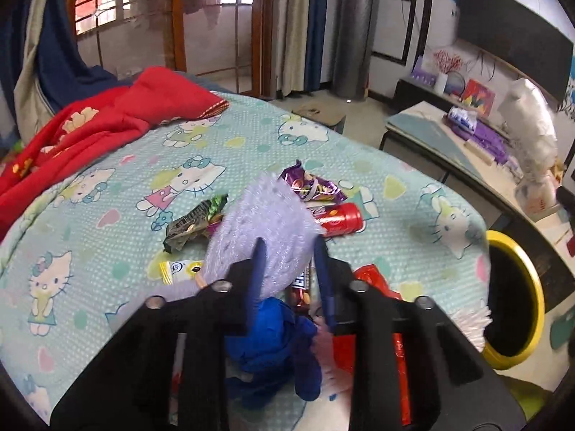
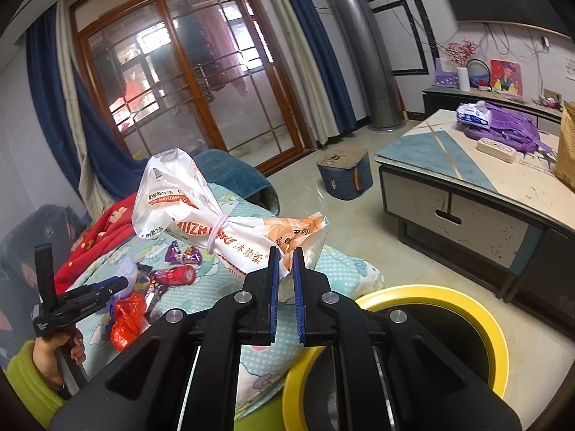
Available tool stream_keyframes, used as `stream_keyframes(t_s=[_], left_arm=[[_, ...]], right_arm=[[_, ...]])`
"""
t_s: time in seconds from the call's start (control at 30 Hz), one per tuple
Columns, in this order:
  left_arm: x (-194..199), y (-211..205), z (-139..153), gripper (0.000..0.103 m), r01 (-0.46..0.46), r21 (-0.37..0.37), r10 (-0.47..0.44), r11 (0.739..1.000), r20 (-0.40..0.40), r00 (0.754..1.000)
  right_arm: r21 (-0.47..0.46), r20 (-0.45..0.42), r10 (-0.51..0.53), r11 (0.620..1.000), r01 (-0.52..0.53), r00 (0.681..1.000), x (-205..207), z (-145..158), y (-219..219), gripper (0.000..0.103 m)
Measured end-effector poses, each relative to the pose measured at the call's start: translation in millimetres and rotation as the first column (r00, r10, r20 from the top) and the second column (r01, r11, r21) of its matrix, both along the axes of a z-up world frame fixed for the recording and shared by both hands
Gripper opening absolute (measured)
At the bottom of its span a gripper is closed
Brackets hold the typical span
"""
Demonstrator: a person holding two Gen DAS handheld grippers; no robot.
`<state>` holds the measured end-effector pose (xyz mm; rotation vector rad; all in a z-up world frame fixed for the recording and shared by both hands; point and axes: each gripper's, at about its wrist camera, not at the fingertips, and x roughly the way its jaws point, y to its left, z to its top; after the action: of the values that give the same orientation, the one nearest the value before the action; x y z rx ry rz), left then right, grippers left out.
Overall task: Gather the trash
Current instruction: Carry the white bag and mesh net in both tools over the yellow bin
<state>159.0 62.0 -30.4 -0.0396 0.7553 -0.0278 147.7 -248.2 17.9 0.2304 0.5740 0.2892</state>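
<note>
Left wrist view: left gripper (image 1: 289, 248) clenched on a lilac fuzzy duster (image 1: 266, 222) above the wrappers on the Hello Kitty bedspread (image 1: 107, 179).
Right wrist view: right gripper (image 2: 285, 256) pinched the corner of a tied white plastic bag (image 2: 215, 215), lifted between bed and yellow-rimmed bin (image 2: 467, 309).
Advice: the bag should be carried right over the bin's mouth before release.

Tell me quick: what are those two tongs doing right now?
Left tongs: closed on a fuzzy lilac item.
Right tongs: closed on a tied white plastic bag, near the yellow bin.
</note>
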Motion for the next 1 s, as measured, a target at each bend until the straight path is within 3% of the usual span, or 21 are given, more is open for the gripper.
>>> stream_keyframes(t_s=[0.13,0.3,0.57,0.77,1.0], left_arm=[[-5,-3,14,0.005,-0.002,0.016,0.001,1.0,0.06,0.998],[-19,-20,48,0.005,0.055,-0.052,-0.046,0.997,0.161,0.986],[-35,-69,92,0.005,0.18,-0.074,-0.149,0.981,0.306,0.94],[-33,-100,97,0.005,0.268,-0.103,-0.223,0.958,0.319,0.921],[-32,-137,75,0.004,0.385,-0.185,-0.327,0.904,0.281,0.902]], right_arm=[[0.007,-0.004,-0.017,1.0,0.017,1.0,-4,-1,-8,0.008],[0.014,-0.001,-0.04,0.999,0.04,0.999,-9,1,-23,0.008],[0.018,0.002,-0.086,0.996,0.086,0.996,-15,-1,-42,0.008],[0.028,-0.007,-0.114,0.993,0.114,0.993,-15,-4,-54,0.008],[0.033,-0.034,-0.161,0.986,0.162,0.986,-14,-11,-68,0.008]])
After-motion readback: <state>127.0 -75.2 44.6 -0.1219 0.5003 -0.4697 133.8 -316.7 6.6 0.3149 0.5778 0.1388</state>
